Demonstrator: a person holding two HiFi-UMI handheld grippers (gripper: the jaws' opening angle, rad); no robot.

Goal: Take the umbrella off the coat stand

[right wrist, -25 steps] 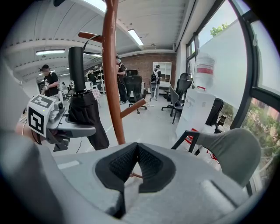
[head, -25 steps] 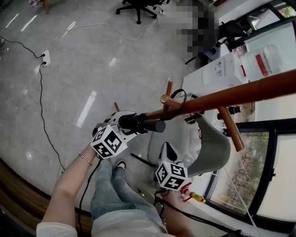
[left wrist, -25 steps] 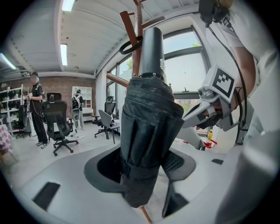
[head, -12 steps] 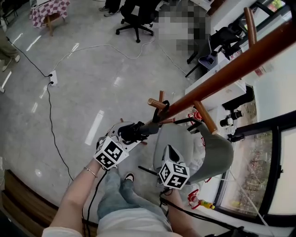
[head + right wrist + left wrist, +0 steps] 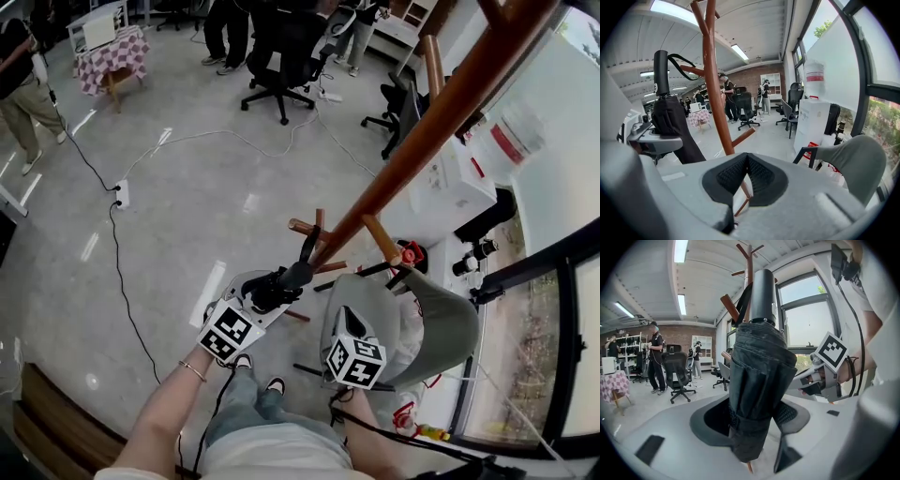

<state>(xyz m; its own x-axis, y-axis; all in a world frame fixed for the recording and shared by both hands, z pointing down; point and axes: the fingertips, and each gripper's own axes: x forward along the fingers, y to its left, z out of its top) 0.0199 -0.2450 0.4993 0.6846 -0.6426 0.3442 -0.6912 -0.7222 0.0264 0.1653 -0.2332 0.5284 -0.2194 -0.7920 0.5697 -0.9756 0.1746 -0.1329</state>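
Forearm [image 5: 161, 420] at the lower left of the head view leads up to the left gripper [image 5: 754, 416], whose jaws are clamped on the canopy of the folded black umbrella [image 5: 759, 357]. The umbrella points up and right in that frame, handle [image 5: 298, 274] foremost, towards the coat stand [image 5: 422, 127]. In the right gripper view its strap [image 5: 683, 59] loops over a low peg [image 5: 689, 70] of the stand, not yet lifted off. At lower centre of the head view, just right of the left gripper, the right gripper [image 5: 746, 164] has its jaws closed together with nothing between them, clear of the umbrella. A grey chair [image 5: 441, 323] sits right of the stand's base. Beyond, a power strip [image 5: 122, 194] lies on the pale floor [image 5: 216, 169] at the left. An office chair [image 5: 277, 70] stands at top centre, and people [image 5: 223, 28] stand along the top edge.
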